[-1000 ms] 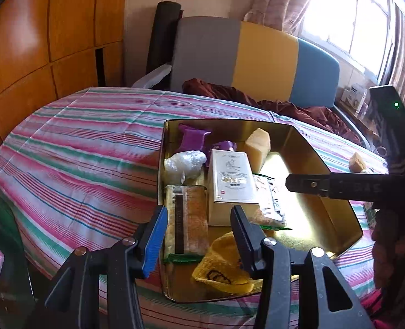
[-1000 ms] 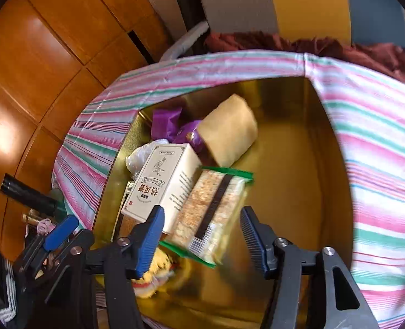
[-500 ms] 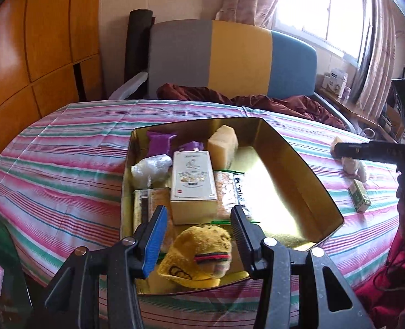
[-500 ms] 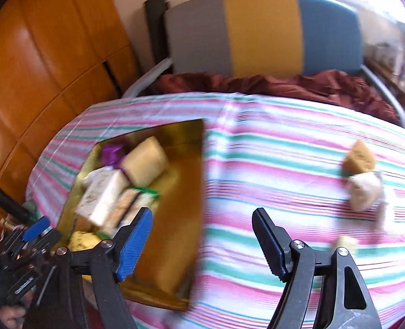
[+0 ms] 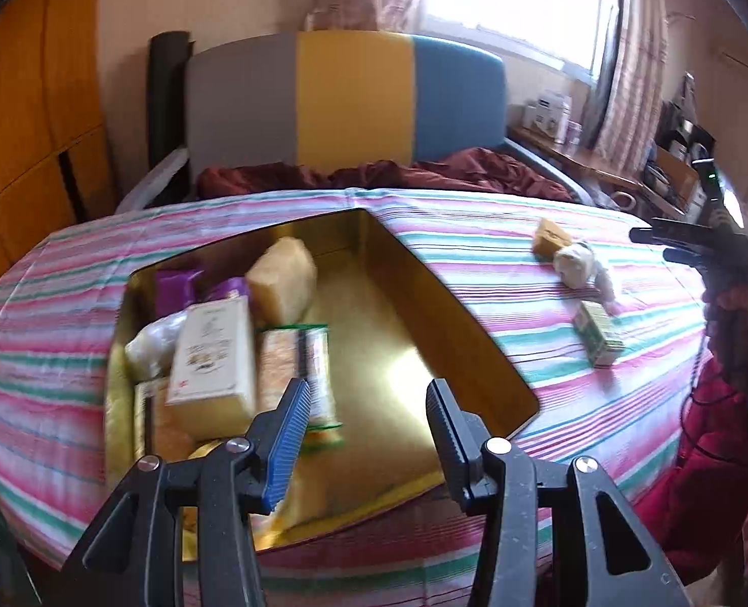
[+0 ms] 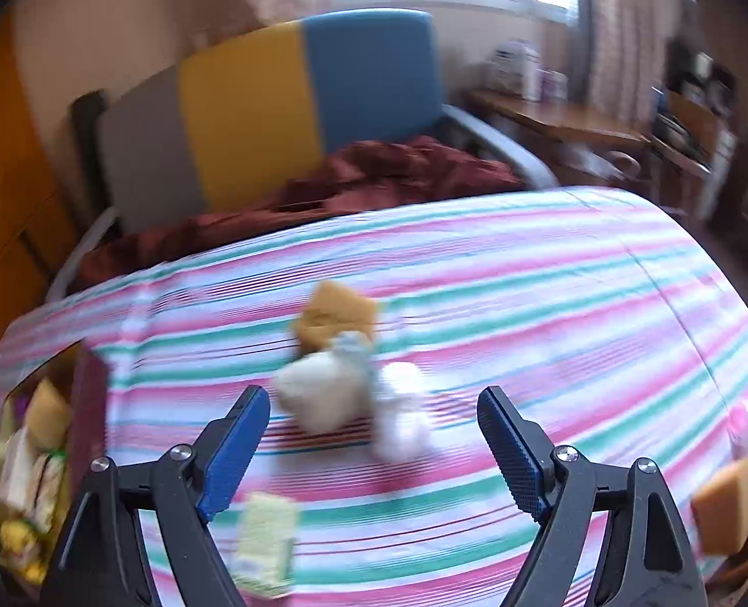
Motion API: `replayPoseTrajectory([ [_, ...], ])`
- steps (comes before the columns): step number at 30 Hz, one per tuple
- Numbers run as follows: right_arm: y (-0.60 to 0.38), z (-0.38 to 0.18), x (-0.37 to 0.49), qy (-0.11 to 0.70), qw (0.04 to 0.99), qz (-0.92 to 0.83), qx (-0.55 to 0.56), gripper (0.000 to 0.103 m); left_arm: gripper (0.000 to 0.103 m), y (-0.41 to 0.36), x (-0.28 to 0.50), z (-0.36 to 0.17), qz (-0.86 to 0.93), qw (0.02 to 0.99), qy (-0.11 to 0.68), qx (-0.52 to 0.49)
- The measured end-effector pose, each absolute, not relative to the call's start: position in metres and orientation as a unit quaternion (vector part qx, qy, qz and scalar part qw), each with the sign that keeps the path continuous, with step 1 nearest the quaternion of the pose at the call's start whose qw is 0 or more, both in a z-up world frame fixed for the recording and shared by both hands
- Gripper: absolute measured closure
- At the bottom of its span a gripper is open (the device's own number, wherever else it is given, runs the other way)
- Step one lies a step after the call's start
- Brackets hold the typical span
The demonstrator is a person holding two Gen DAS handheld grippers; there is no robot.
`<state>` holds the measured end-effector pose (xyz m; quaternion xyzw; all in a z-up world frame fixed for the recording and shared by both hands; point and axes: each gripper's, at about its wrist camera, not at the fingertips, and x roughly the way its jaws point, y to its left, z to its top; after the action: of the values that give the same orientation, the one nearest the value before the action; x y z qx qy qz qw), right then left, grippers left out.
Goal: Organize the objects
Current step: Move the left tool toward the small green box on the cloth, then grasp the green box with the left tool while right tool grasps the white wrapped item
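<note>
A gold tin tray (image 5: 475, 344) lies on the striped tablecloth, its left half filled with a white box (image 5: 212, 354), a tan block (image 5: 283, 278), purple packets and snack bars. My left gripper (image 5: 366, 394) hovers open over the tray's bare right half, with nothing between its fingers. To the right of the tray, a tan block (image 6: 336, 316), a white wrapped bundle (image 6: 323, 394) and a small green box (image 6: 265, 536) lie loose on the cloth. My right gripper (image 6: 374, 399) hangs above them with its jaws opening and nothing gripped. It also shows at the far right in the left wrist view (image 5: 688, 243).
Another tan block (image 6: 723, 506) sits near the table's right edge. A grey, yellow and blue chair (image 5: 354, 96) with a dark red cloth stands behind the table. A person's red sleeve (image 5: 718, 455) is at the right.
My right gripper has swung right, from above the tray to above the loose items, and its jaws have widened. My left gripper has shifted right over the tray's bare part.
</note>
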<state>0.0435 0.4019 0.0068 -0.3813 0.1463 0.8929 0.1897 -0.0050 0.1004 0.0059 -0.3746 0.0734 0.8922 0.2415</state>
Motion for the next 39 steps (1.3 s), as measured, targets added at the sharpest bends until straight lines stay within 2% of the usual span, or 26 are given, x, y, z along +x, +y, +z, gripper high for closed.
replayPoseTrajectory([
  [2, 0.431, -0.007, 0.050, 0.197, 0.223, 0.873, -0.386, 0.018, 0.055, 0.119, -0.003, 0.008, 0.887, 0.260, 0.086, -0.372],
  [5, 0.460, -0.014, 0.060, 0.292, 0.221, 0.854, -0.370, 0.018, 0.055, 0.151, -0.003, 0.006, 0.876, 0.287, 0.097, -0.375],
  [17, 0.464, -0.026, 0.056, 0.313, 0.206, 0.840, -0.393, 0.017, 0.055, 0.290, 0.000, -0.018, 0.813, 0.384, 0.128, -0.418],
  [20, 0.465, -0.027, 0.057, 0.323, 0.202, 0.837, -0.392, 0.017, 0.050, 0.317, -0.003, -0.026, 0.803, 0.394, 0.132, -0.427],
  [22, 0.466, -0.027, 0.058, 0.326, 0.200, 0.839, -0.388, 0.017, 0.041, 0.334, -0.008, -0.032, 0.795, 0.401, 0.135, -0.434],
  [27, 0.468, -0.028, 0.058, 0.335, 0.198, 0.836, -0.387, 0.017, 0.038, 0.369, -0.021, -0.054, 0.787, 0.395, 0.149, -0.450],
  [29, 0.468, -0.029, 0.057, 0.336, 0.198, 0.835, -0.389, 0.017, 0.041, 0.374, -0.029, -0.066, 0.781, 0.391, 0.145, -0.465],
  [30, 0.469, -0.030, 0.057, 0.335, 0.198, 0.834, -0.391, 0.017, 0.061, 0.374, -0.034, -0.072, 0.774, 0.392, 0.135, -0.478],
  [31, 0.469, -0.031, 0.056, 0.334, 0.198, 0.834, -0.393, 0.017, 0.072, 0.371, -0.036, -0.076, 0.771, 0.390, 0.124, -0.488],
  [39, 0.464, -0.032, 0.049, 0.307, 0.198, 0.837, -0.406, 0.017, 0.073, 0.322, -0.001, -0.077, 0.790, 0.415, 0.116, -0.436],
])
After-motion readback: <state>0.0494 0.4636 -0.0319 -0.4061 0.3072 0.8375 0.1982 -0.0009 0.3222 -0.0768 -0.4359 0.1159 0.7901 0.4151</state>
